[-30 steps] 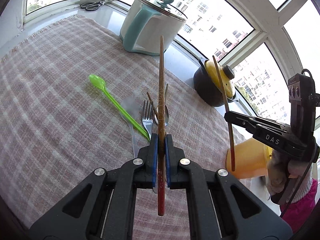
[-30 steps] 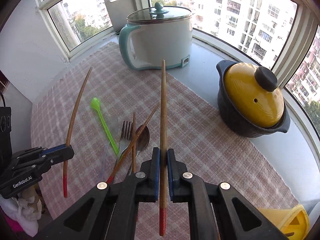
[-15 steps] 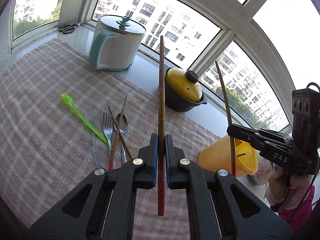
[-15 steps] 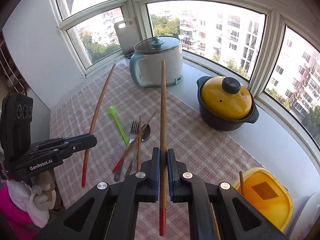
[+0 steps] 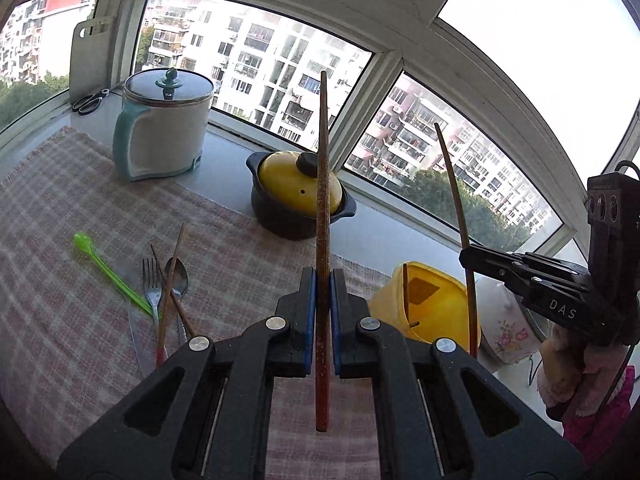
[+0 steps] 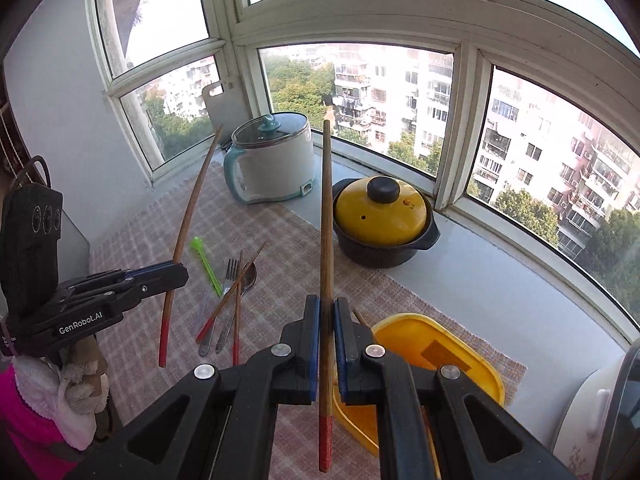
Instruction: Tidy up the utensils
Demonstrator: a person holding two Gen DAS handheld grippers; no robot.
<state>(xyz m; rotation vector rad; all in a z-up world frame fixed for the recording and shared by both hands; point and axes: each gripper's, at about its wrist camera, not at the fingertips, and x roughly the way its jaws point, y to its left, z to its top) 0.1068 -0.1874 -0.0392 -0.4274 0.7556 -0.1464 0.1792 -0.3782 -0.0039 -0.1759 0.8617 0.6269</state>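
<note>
Holding one red-tipped chopstick (image 5: 322, 216) apiece, the left gripper (image 5: 322, 316) and right gripper (image 6: 327, 344) each pinched theirs near its lower end above the checked surface (image 5: 60, 320). Doing this well probably meant tipping each chopstick into the yellow holder (image 5: 436, 312) separately. Readable lettering said "DAS" and "GenRobot.AI".

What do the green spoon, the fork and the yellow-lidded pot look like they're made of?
Green spoon: probably plastic, translucent bright green. Fork: likely steel, grey and shiny. Pot: seemingly glazed ceramic, with a glossy yellow lid on a dark body.
</note>
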